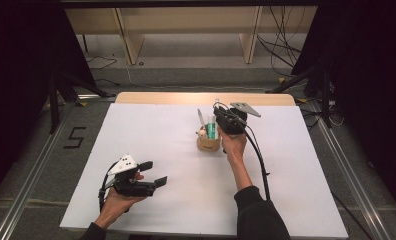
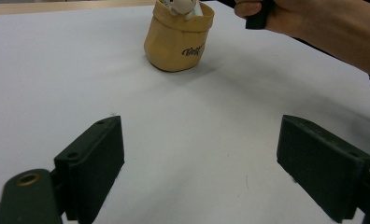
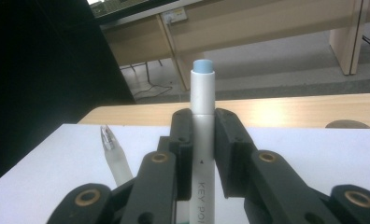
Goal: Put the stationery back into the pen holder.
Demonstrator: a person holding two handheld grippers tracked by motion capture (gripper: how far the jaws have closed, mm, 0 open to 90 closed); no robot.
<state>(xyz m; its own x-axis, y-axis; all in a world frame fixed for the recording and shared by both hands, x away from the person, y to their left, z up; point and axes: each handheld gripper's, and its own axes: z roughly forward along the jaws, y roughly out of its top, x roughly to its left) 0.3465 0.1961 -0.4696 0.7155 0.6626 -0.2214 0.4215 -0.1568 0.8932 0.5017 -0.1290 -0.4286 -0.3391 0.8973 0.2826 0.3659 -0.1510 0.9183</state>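
A white marker (image 3: 202,126) is clamped upright between the closed jaws of the right gripper (image 1: 225,120) — its long axis vertical, directly over the tan pouch (image 1: 209,142), beside a clear pen (image 3: 115,158). The left gripper (image 1: 153,174) is held wide open and empty, well apart — the pouch lies ahead of it.

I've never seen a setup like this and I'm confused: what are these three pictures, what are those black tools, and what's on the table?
A person holds a black two-jaw claw in each hand. The high view looks down from above; each other picture comes from a camera riding on one claw. On the white table sheet stands a small tan paper-like pouch with items sticking out. The right claw is shut on a white pen-shaped marker with a pale blue tip, held upright above the pouch. The left claw is open, holding nothing.
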